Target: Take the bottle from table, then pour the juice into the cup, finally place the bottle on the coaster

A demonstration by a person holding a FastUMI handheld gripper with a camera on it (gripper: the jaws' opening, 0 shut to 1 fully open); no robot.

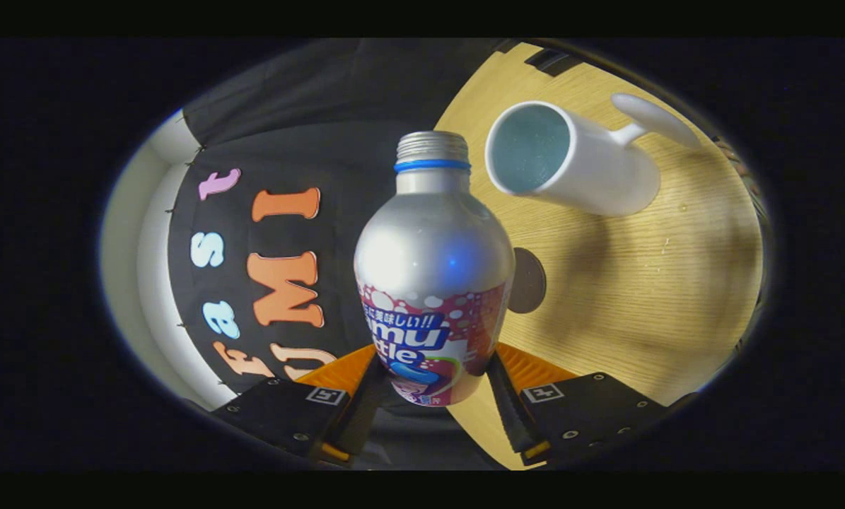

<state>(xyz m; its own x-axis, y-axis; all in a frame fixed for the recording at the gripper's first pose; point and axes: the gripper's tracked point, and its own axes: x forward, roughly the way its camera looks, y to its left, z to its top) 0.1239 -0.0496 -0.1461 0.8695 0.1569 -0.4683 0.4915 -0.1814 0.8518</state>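
Note:
A silver aluminium bottle (433, 261) with a blue neck ring and a colourful label sits between my fingers, uncapped at its threaded mouth. My gripper (433, 382) is shut on the bottle's lower body, one finger on each side. The whole view is rolled sideways, so the bottle is tipped relative to the table. A white cup (570, 159) with a handle stands on the wooden table (641, 283), just beyond the bottle's mouth and to its side; its inside looks pale blue. A dark round coaster (528, 281) lies on the table, partly hidden behind the bottle's shoulder.
The booth's black cloth wall (323, 141) rises beyond the table's far edge. A few small droplets (666, 244) dot the wood near the cup. A white wall strip (136, 247) runs past the cloth.

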